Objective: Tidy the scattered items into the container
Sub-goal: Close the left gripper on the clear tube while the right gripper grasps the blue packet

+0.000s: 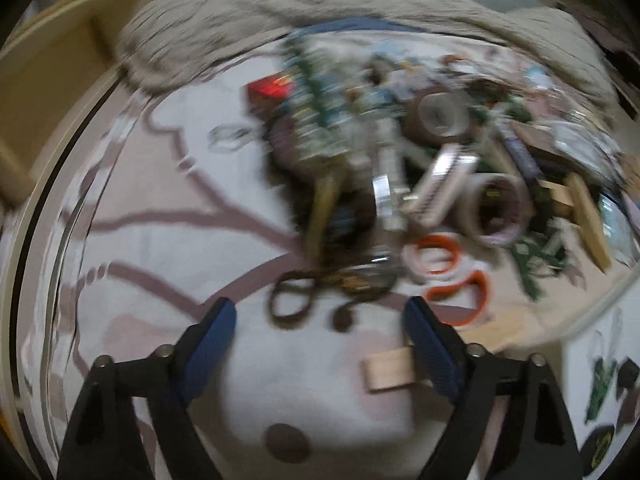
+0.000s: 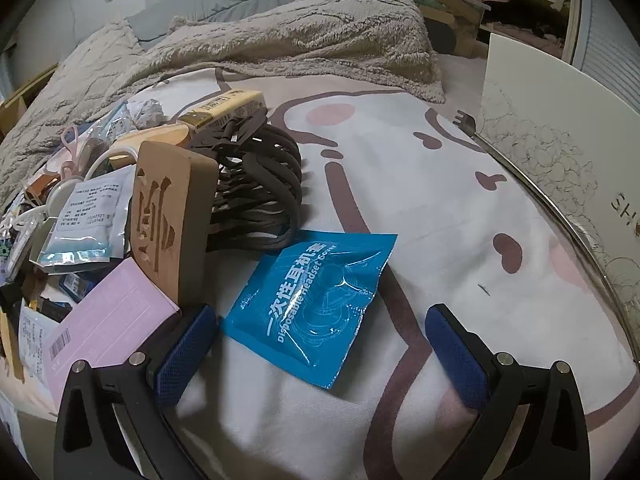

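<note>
The left wrist view is blurred by motion. A heap of scattered items lies on a patterned sheet [image 1: 160,240]: tape rolls [image 1: 498,208], orange-handled scissors [image 1: 452,276], a black cord [image 1: 320,296] and a small wooden block [image 1: 390,368]. My left gripper [image 1: 320,320] is open and empty just in front of the cord. In the right wrist view my right gripper [image 2: 320,324] is open and empty, with a blue headset-cover packet [image 2: 316,300] lying between its fingers. A carved wooden block [image 2: 168,220], a pink box [image 2: 108,328] and a bundle of black bands [image 2: 260,184] lie to its left.
A fuzzy beige blanket [image 2: 280,36] is bunched at the back of the bed. A white box [image 2: 560,152] stands at the right, with a metal fork [image 2: 468,120] beside it. A curved transparent rim [image 2: 576,236] runs along the right edge. Wooden furniture [image 1: 48,80] is at the left.
</note>
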